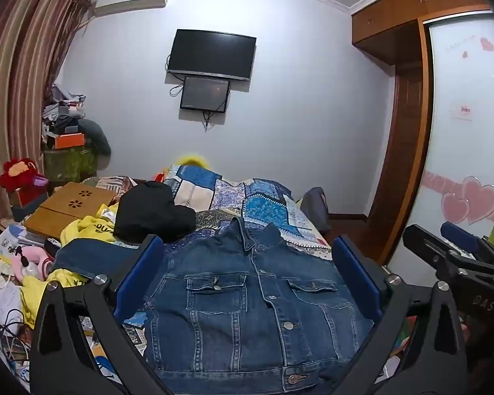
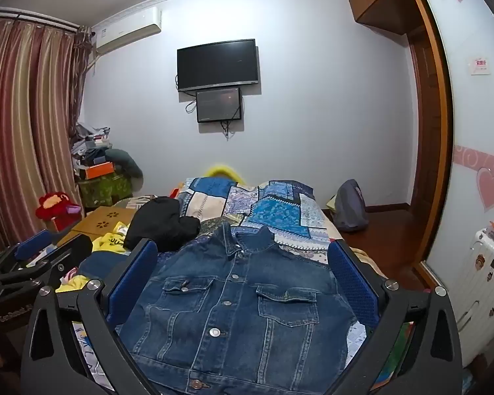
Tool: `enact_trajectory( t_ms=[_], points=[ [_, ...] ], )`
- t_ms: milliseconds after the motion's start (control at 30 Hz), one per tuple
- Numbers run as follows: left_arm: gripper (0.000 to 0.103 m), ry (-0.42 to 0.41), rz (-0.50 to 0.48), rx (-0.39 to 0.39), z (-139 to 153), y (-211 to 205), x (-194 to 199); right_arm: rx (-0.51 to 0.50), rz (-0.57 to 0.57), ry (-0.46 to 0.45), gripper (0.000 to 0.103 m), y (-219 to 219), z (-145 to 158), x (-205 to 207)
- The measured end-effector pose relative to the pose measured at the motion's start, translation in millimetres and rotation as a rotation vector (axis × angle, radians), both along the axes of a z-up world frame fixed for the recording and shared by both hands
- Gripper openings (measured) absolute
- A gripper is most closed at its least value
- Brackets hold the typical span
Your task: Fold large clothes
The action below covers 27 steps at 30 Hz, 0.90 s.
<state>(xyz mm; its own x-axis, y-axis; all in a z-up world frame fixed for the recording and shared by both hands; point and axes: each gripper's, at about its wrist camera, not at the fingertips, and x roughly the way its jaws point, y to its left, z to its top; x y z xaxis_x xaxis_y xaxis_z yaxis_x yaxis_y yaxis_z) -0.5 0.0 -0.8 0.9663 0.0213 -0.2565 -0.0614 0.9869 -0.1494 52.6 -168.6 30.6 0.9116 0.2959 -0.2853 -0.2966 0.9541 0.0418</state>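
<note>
Jacket [image 1: 247, 299] flat on bed [image 1: 273, 210]

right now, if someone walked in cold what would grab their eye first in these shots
The denim jacket lies spread out, front up and buttoned, on the patchwork quilt, framed by each wide-open gripper. Past it on the far wall hangs a dark TV. A messy heap with a yellow garment and a black garment lies left of the jacket.

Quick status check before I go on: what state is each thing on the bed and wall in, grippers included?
Blue denim jacket: spread flat, front up, buttoned, not yet folded.
Black garment: crumpled in a heap.
Yellow garment: crumpled.
Wall-mounted black television: screen dark.
Left gripper: open, empty.
Right gripper: open, empty.
</note>
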Motion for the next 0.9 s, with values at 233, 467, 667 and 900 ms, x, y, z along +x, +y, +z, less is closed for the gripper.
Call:
enact_trajectory(
  t_ms=[233, 467, 667, 900],
  points=[
    [0.103, 0.019, -0.012, 0.005, 0.7, -0.1, 3.6, -0.005, -0.003, 0.005, 0.103, 2.0, -0.6, -1.1],
    [0.102, 0.016, -0.006, 0.006, -2.7, 0.5, 4.1, -0.002, 0.000, 0.009, 0.103, 1.7, 2.2, -2.2],
    [0.102, 0.013, -0.007, 0.010, -3.2, 0.6, 3.9, -0.003, 0.002, 0.010, 0.103, 1.4, 1.3, -1.1],
    [0.102, 0.020, -0.010, 0.001, -3.7, 2.2, 6.3, -0.003, 0.004, 0.011, 0.103, 1.3, -1.3, 1.3]
  ],
)
